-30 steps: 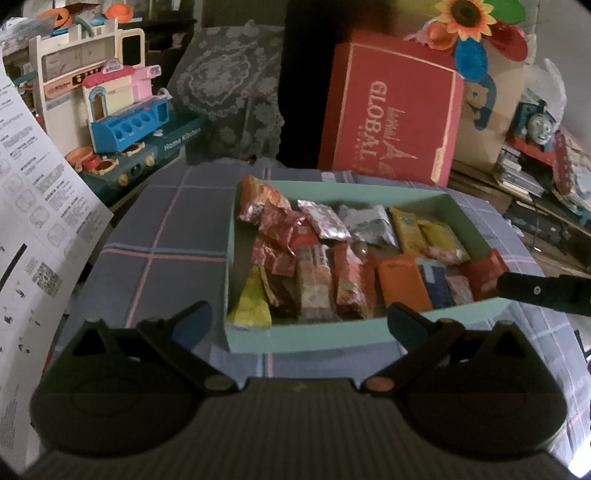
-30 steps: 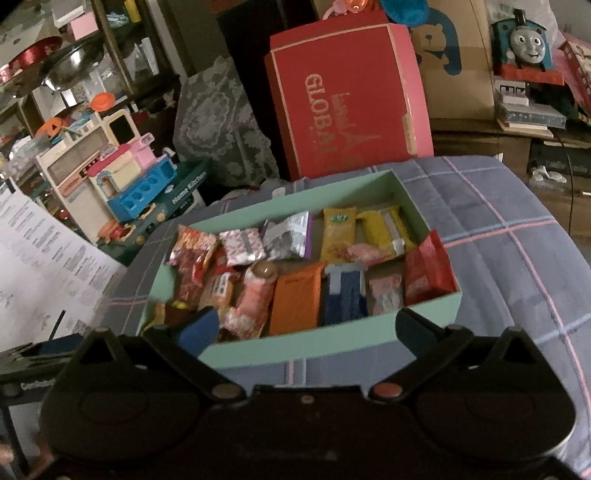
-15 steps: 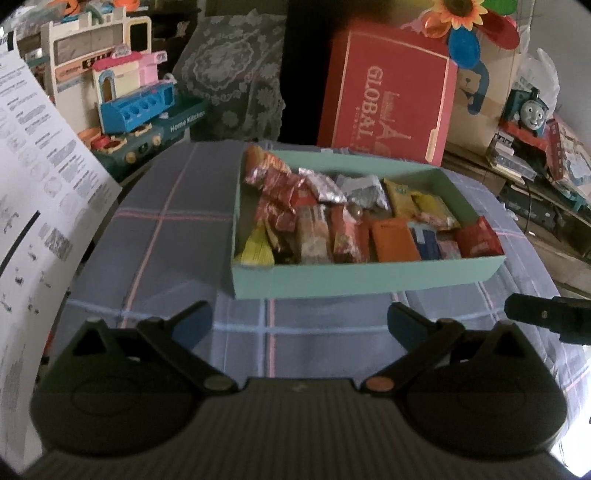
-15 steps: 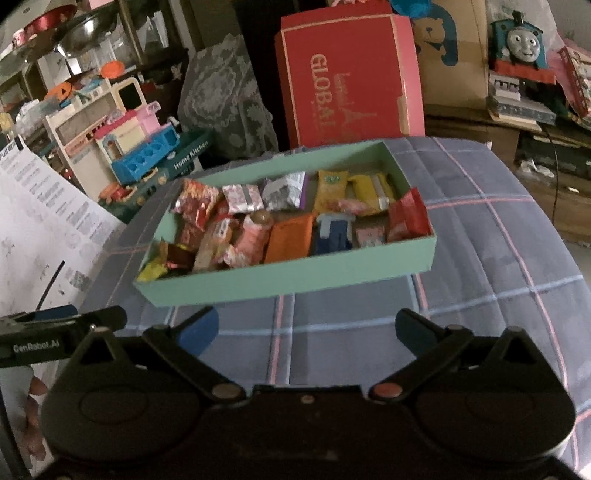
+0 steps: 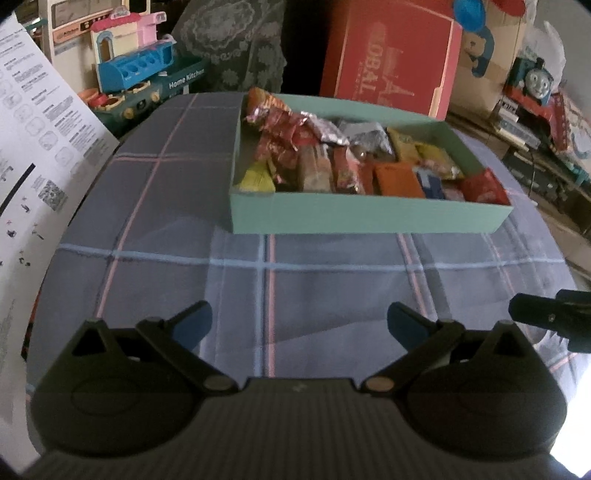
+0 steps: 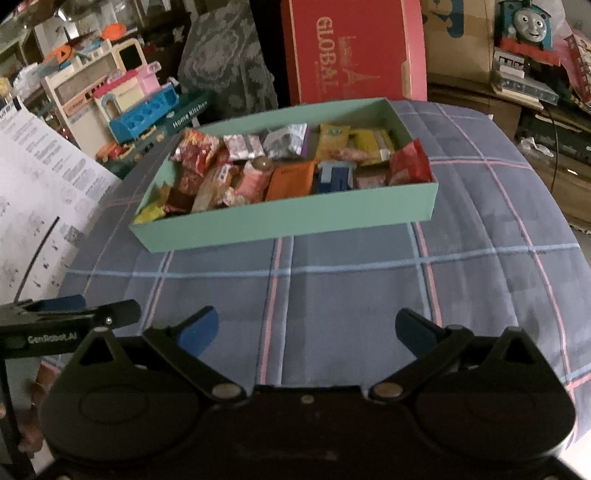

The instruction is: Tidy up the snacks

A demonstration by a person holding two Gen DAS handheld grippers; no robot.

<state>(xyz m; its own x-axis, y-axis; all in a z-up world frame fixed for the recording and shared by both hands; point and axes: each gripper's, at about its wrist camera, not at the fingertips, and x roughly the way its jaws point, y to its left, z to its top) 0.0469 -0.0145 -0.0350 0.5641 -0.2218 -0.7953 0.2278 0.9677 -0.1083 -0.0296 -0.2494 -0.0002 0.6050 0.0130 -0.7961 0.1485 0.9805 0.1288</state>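
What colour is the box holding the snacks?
Mint green box; the right wrist view shows it best.

Place: cluttered home room
Evidence: toy kitchen set (image 6: 147, 110), blue toy train (image 6: 526, 22), cardboard boxes (image 6: 458, 33) crowd behind the plaid-covered worktop (image 6: 351, 295)

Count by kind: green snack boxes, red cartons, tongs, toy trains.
green snack box: 1
red carton: 1
tongs: 2 (left tongs, right tongs, both open)
toy train: 1
Total: 5
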